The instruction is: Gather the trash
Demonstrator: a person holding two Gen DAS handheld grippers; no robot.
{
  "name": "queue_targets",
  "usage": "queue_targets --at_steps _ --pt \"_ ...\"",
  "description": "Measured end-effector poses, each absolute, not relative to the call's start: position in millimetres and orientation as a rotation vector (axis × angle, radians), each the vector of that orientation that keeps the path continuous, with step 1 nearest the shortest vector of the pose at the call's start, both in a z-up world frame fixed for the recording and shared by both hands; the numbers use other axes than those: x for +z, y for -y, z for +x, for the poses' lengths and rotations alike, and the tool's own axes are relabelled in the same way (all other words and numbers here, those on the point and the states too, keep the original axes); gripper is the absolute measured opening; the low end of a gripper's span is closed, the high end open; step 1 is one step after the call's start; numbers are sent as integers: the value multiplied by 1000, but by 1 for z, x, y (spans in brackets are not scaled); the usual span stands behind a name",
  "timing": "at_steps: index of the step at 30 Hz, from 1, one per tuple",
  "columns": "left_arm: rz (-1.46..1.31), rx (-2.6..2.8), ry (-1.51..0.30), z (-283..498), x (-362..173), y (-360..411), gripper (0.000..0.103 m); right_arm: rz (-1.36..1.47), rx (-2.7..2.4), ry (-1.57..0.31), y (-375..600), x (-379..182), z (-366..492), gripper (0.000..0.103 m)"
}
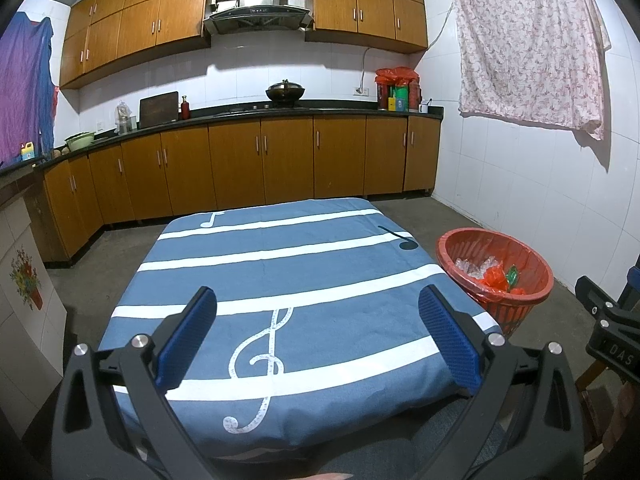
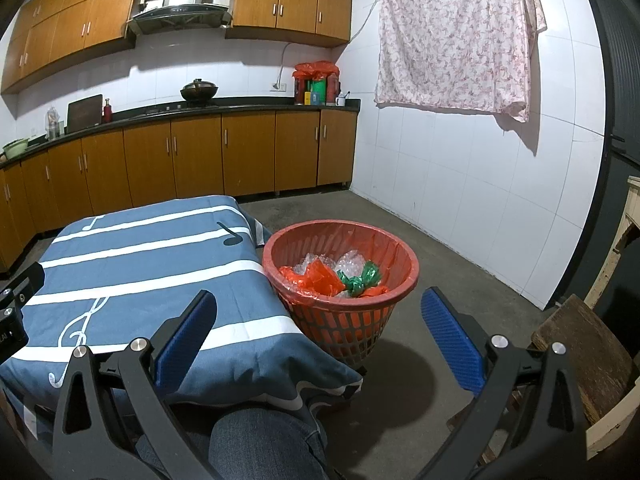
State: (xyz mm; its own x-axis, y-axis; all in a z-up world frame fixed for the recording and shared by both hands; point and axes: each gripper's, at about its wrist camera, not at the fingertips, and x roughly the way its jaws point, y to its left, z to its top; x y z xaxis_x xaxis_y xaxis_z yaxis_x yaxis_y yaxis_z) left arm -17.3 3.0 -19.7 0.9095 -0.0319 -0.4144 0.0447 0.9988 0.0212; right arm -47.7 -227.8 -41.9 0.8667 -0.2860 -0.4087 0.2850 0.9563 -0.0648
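Hovering: left gripper, right gripper, jaws spread, empty; red basket touching table.

Red basket upright beside table, holding crumpled wrappers.

Left gripper level, jaws spread wide, blue pads empty. Right gripper likewise wide apart, nothing between fingers. Person's jeans-clad knee visible beneath right gripper.
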Motion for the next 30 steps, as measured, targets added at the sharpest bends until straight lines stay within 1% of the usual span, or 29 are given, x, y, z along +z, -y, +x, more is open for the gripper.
queue_targets --at_steps 30 --pt "23 -25 -443 -18 -24 2 99 0 -299 -431 228 -41 -48 101"
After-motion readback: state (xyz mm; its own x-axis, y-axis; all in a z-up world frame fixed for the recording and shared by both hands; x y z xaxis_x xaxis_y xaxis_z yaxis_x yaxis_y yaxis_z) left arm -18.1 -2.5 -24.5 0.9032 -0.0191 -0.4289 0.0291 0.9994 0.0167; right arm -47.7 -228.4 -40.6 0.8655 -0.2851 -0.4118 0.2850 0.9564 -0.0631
